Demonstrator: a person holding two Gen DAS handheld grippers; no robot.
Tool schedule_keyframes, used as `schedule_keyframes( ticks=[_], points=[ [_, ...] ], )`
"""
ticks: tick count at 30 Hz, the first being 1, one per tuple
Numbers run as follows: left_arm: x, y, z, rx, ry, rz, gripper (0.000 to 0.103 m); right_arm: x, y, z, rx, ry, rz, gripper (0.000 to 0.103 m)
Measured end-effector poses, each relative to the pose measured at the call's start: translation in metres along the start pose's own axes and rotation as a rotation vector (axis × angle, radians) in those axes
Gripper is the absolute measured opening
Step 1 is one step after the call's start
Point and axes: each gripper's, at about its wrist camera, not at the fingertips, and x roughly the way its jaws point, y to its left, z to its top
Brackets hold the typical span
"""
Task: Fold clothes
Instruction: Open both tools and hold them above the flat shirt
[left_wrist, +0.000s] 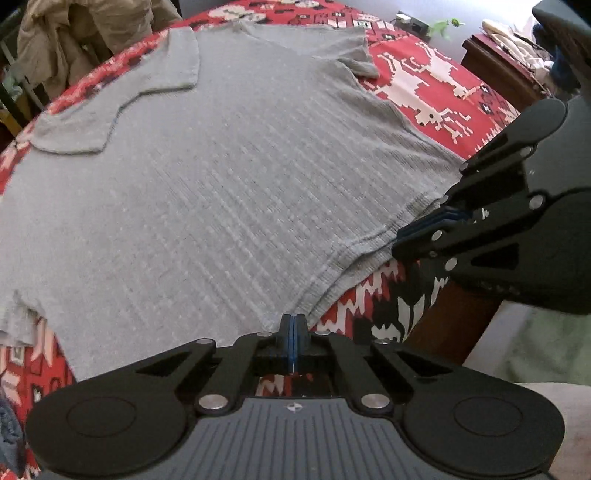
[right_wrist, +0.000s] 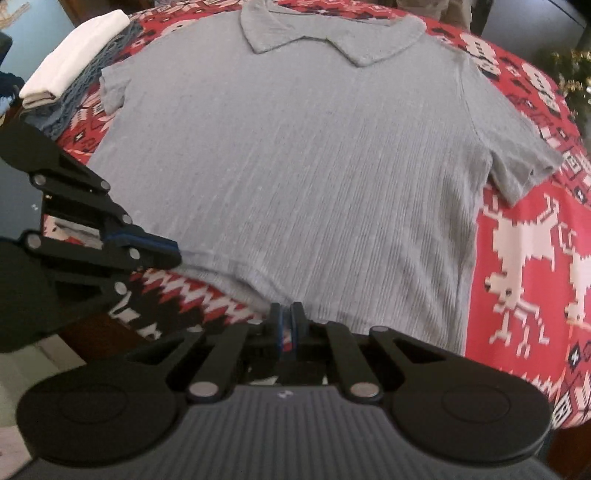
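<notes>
Grey polo shirt (right_wrist: 295, 166) spread flat and face up over the red patterned blanket (right_wrist: 524, 258), collar (right_wrist: 306, 40) at the far end, both short sleeves out to the sides, hem at the near edge of the bed. Left gripper (left_wrist: 293, 325) at the hem with jaws closed flat together; cloth appears pinched at the tips, though the contact itself is hard to make out. Right gripper (right_wrist: 286, 317) also at the hem, further along, jaws nearly shut with a thin slit between, seemingly nipping the hem edge. Stack of folded clothes (right_wrist: 70, 62) off near one sleeve.

Risks from here: a shallow bite on a loose ribbed knit could slip free on any lift, dropping one corner and skewing a fold. Uneven pull between the two sides could drag the shirt crooked or bunch a sleeve. Catching the blanket along with the hem would haul it up too.
</notes>
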Motion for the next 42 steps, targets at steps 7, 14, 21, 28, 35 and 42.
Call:
schedule_keyframes(
  ticks=[7, 14, 21, 28, 35, 42],
  points=[
    [0.007, 0.005, 0.004, -0.102, -0.017, -0.001, 0.002, 0.000, 0.009, 0.023, 0.043, -0.061, 0.029, 0.005],
    [0.007, 0.004, -0.001, -0.148, -0.013, -0.002, 0.002, 0.015, 0.014, 0.015, 0.023, -0.044, 0.027, 0.005],
    [-0.028, 0.012, 0.005, -0.273, -0.055, 0.082, 0.015, -0.013, 0.006, 0.018, 0.093, -0.061, -0.014, 0.025],
    [-0.036, 0.033, 0.026, -0.369, -0.038, 0.265, 0.060, -0.041, -0.012, 0.043, 0.187, -0.147, -0.133, 0.083],
    [-0.032, 0.067, 0.046, -0.510, -0.021, 0.344, 0.060, -0.040, -0.027, 0.074, 0.232, -0.218, -0.193, 0.102],
    [-0.029, 0.084, 0.062, -0.559, -0.135, 0.342, 0.061, -0.027, -0.040, 0.100, 0.273, -0.265, -0.222, 0.102]
  ],
)
